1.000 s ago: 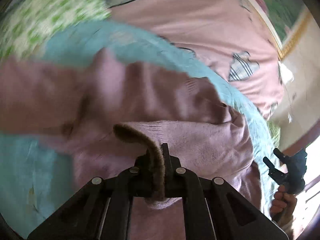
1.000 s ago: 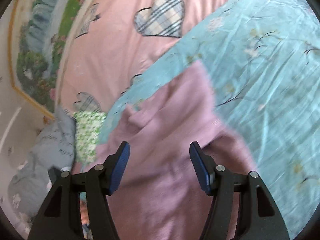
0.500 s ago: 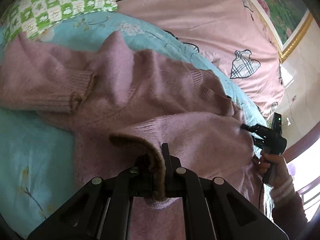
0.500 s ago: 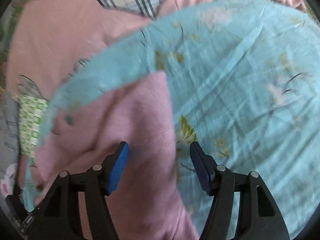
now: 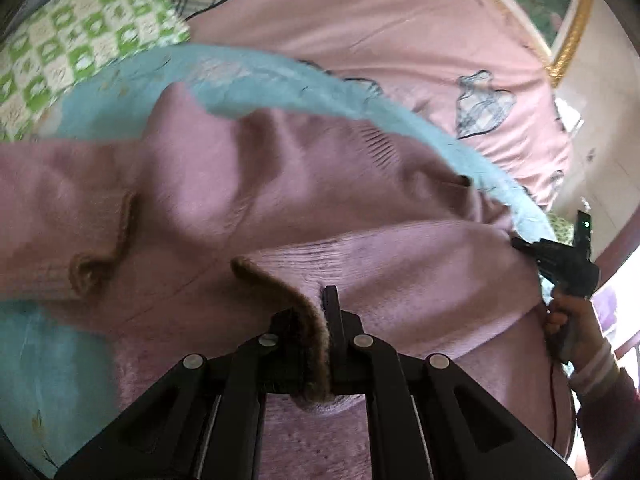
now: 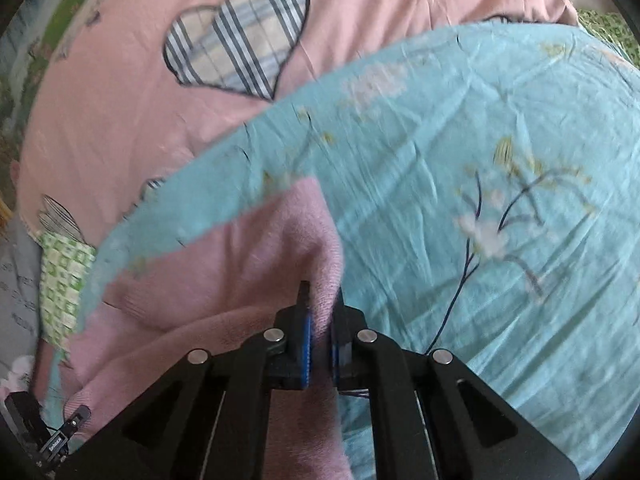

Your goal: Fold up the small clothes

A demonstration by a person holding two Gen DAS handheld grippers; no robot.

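Observation:
A pink knitted sweater (image 5: pixel 320 184) lies rumpled on a turquoise flowered sheet (image 5: pixel 276 80). My left gripper (image 5: pixel 322 300) is shut on its brown-trimmed edge (image 5: pixel 280 284), which curls up between the jaws. A sleeve cuff (image 5: pixel 100 256) lies at the left. At the sweater's far right edge a hand (image 5: pixel 568 316) holds my right gripper (image 5: pixel 528 248). In the right wrist view my right gripper (image 6: pixel 320 304) is closing down on a raised fold of the sweater (image 6: pixel 256 264), and its blue pads press on the knit. My left gripper (image 6: pixel 68 428) shows small at the lower left.
The turquoise sheet (image 6: pixel 460 140) lies over a pink cover with plaid hearts (image 6: pixel 120 100). A green checked cloth (image 5: pixel 72 48) lies at the sheet's far left corner. A gold-framed picture (image 5: pixel 568 40) stands beyond the bed at the upper right.
My right gripper has slid to the sweater's edge and gone from wide open to closed on a fold of it. My left gripper has kept its hold and dipped a little.

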